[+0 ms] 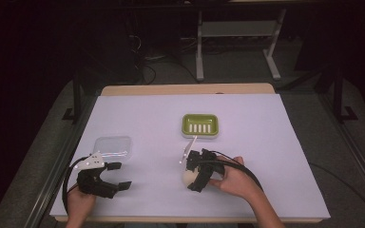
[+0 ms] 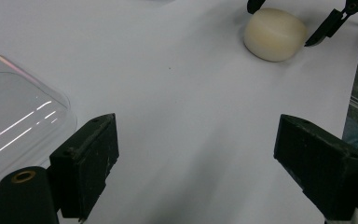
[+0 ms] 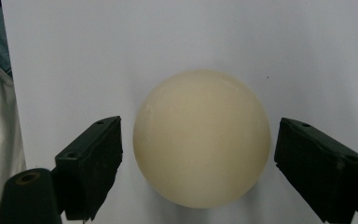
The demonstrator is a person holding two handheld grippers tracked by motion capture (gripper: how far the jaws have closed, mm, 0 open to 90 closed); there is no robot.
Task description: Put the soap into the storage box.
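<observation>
Cream soap (image 3: 201,138) between wide-apart jaws of right hand-held gripper (image 3: 198,158), untouched.

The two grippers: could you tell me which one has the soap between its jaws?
The right gripper: its open jaws flank the cream soap. The left gripper is open over bare table beside the clear lid.

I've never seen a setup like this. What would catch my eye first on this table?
Probably the cream-coloured soap bar, lying on the white table cover between the open jaws of the right gripper, near the front edge. Behind it sits a bright green soap dish with a slotted white insert. At the left, the left gripper hangs open beside a clear plastic lid.
</observation>
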